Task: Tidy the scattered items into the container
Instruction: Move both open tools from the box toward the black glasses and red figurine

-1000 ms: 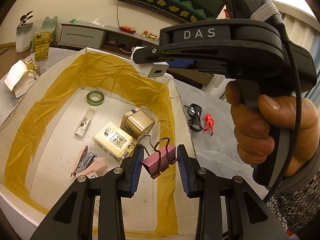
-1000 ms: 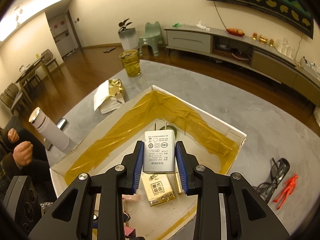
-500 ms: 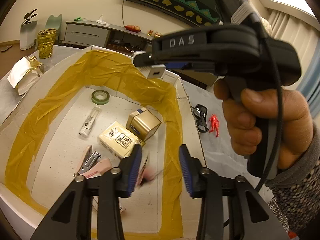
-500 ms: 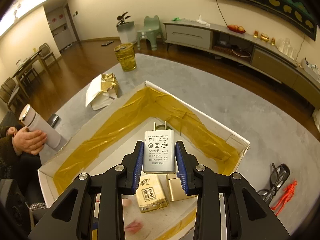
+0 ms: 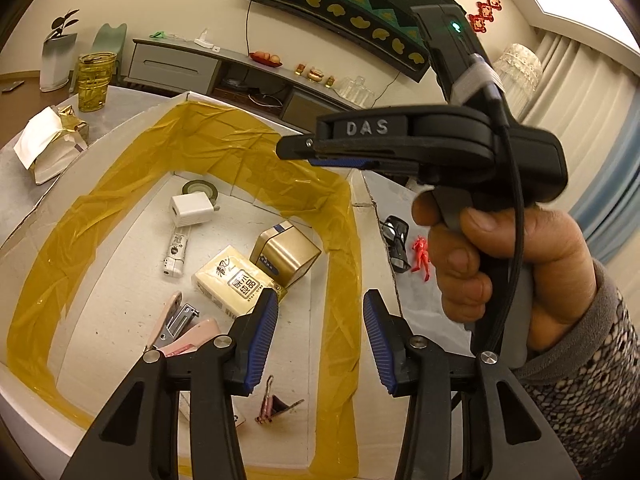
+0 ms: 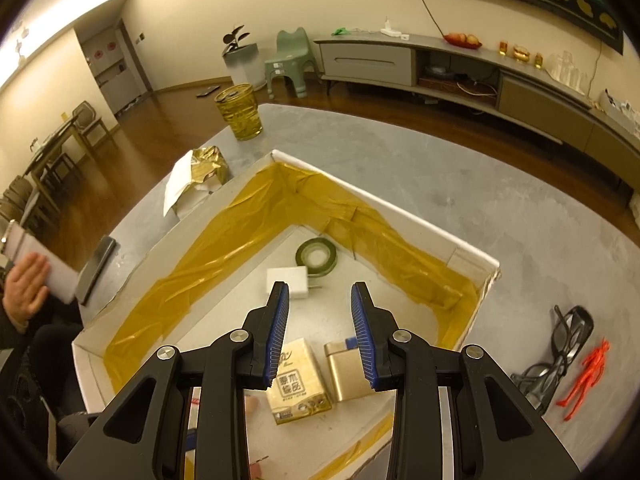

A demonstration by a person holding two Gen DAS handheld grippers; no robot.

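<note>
A white cardboard box (image 5: 120, 128) (image 6: 420, 224) lined with yellow tape holds several items. The white charger (image 5: 191, 210) (image 6: 287, 283) lies on its floor by the green tape roll (image 5: 200, 189) (image 6: 317, 255). The pink binder clip (image 5: 276, 404) lies on the box floor below my left gripper (image 5: 320, 336), which hangs open and empty over the box. My right gripper (image 6: 320, 332) is open and empty above the box. A tissue pack (image 5: 236, 284) (image 6: 298, 390), a gold tin (image 5: 286, 254) (image 6: 347, 370), a pink stapler (image 5: 180, 326) and a small white bottle (image 5: 175, 254) also lie inside.
Black glasses (image 5: 396, 240) (image 6: 560, 356) and a red toy figure (image 5: 421, 258) (image 6: 586, 378) lie on the grey table to the right of the box. A gold-and-white bag (image 6: 198, 176) and a yellow glass (image 6: 240, 114) stand beyond it. A person's hand (image 6: 24, 280) with a white bottle is at the left.
The left gripper opened and the pink binder clip dropped onto the box floor. The right gripper opened and the white charger fell in beside the green tape roll.
</note>
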